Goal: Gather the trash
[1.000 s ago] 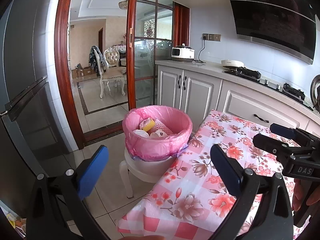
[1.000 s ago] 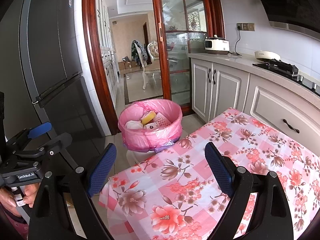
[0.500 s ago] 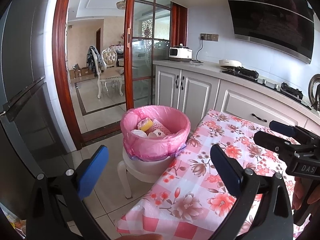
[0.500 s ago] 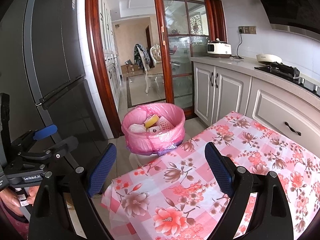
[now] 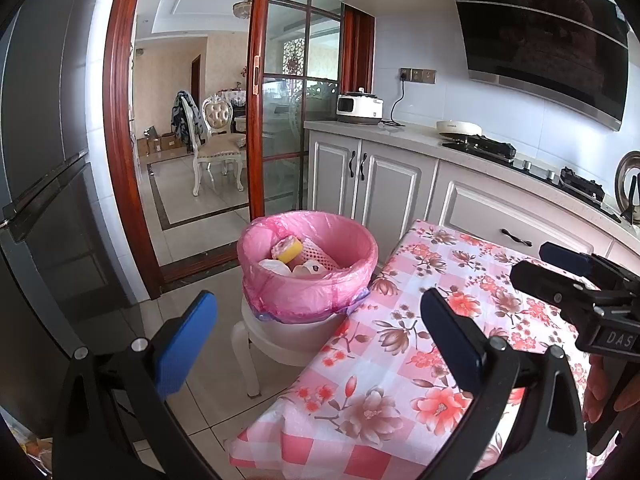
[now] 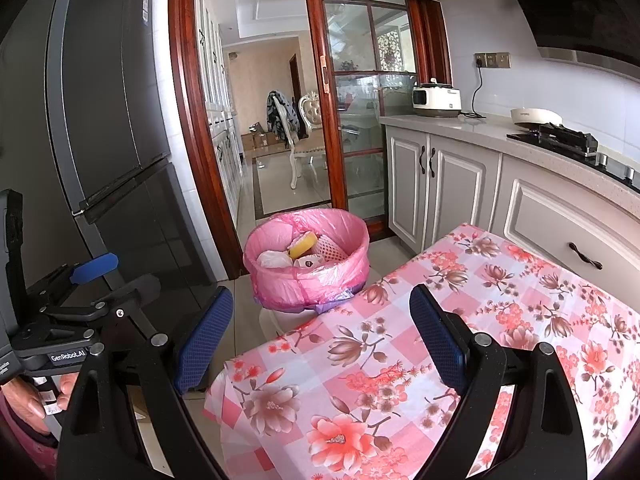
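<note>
So we've got both grippers held up over the table (image 6: 520,280) with the pink flowery cloth. Our left gripper (image 5: 320,340) sits at the bottom of its frame, jaws spread wide with nothing between them. Same for our right gripper (image 6: 320,328), wide apart and empty, low in its own view. The bin (image 5: 308,276) with the pink liner is mid-frame in both views, on a white stool (image 5: 260,340) just off the table's far corner. The trash (image 5: 296,256) lies inside it: a yellow sponge, some white wads, a pink net thing. Fridge (image 6: 100,120) fills the left side.
</note>
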`<state>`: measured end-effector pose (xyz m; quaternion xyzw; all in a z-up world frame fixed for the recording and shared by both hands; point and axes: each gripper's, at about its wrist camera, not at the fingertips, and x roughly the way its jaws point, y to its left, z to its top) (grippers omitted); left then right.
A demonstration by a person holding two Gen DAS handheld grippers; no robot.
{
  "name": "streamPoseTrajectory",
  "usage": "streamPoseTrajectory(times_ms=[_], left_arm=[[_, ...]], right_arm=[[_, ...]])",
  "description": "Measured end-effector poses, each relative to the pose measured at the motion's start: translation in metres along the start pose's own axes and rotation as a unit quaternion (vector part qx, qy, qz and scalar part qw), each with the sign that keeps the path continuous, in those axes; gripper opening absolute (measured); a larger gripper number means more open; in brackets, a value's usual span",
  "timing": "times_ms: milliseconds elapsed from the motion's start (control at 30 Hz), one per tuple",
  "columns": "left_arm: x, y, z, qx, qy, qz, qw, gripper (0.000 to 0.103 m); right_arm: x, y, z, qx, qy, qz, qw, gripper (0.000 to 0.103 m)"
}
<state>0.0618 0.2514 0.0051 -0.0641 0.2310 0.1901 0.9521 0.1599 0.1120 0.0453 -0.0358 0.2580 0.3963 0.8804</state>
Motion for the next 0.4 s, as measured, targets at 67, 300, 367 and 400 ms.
streamPoseTrajectory(times_ms=[67,300,367,400], left_arm=[[-0.0008,-0.0014,0.0006,0.001,-0.001,0.008,1.0000,0.098],[-0.0017,-0.0049,0.0038,0.001,-0.004,0.006,1.0000,0.098],[-0.0011,-0.0039,0.0035,-0.003,-0.001,0.001,1.0000,0.098],[-0.0005,-0.0043,0.0036,-0.003,0.000,-0.001,1.0000,0.098]], right_arm=[[0.0002,-0.0002,-0.0001,0.000,0.000,0.000,1.000,0.085],[-0.0015,-0.0012,-0.0002,0.001,0.000,-0.001,1.000,0.085],[-0.0013,-0.0015,-0.0003,0.002,0.000,-0.002,1.000,0.085],[-0.0013,-0.0016,-0.0003,0.003,0.000,-0.001,1.000,0.085]])
